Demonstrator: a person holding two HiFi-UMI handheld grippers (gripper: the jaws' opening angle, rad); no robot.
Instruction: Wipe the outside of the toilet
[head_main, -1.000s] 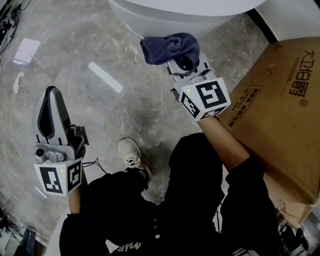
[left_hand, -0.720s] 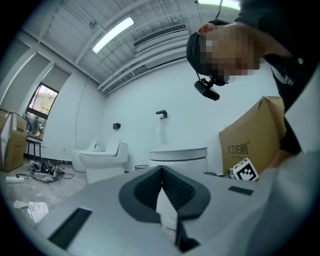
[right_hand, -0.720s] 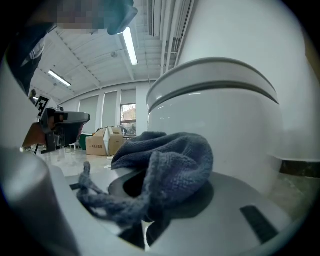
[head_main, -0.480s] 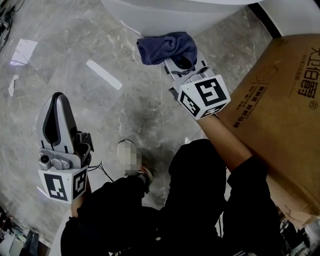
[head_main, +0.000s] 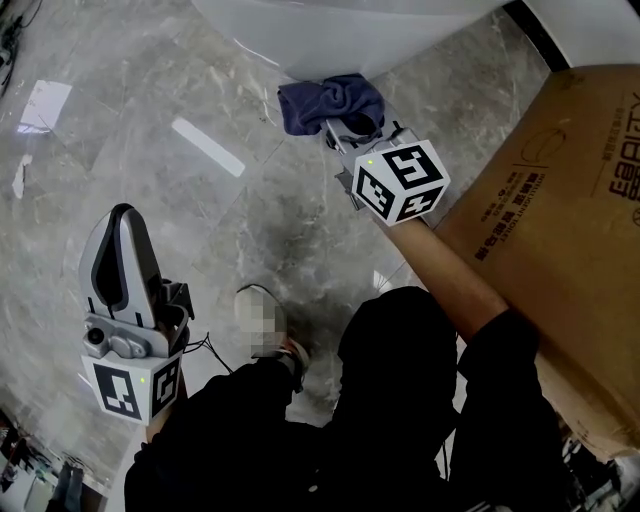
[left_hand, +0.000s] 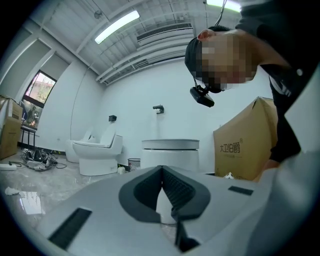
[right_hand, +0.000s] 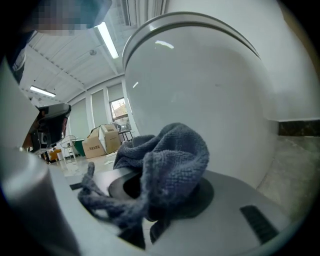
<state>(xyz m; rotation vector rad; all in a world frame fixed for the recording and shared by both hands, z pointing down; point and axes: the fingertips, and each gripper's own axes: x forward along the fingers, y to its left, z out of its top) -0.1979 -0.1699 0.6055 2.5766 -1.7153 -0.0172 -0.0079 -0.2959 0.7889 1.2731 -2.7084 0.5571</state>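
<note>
The white toilet (head_main: 340, 30) fills the top of the head view; its curved bowl wall (right_hand: 210, 95) looms close in the right gripper view. My right gripper (head_main: 345, 120) is shut on a bunched dark blue cloth (head_main: 330, 100), (right_hand: 165, 160), and the cloth sits against the toilet's lower outside. My left gripper (head_main: 118, 235) hangs low at the left over the marble floor, away from the toilet, jaws shut with nothing between them (left_hand: 162, 187).
A large cardboard box (head_main: 560, 230) stands close on the right, beside my right arm. The person's legs and a shoe (head_main: 262, 325) fill the lower middle. Grey marble floor (head_main: 150, 110) spreads to the left. The left gripper view shows other toilets (left_hand: 97, 150) across the room.
My right gripper has carried the cloth up and forward against the toilet's base. The left gripper has drifted slightly down and right in the head view.
</note>
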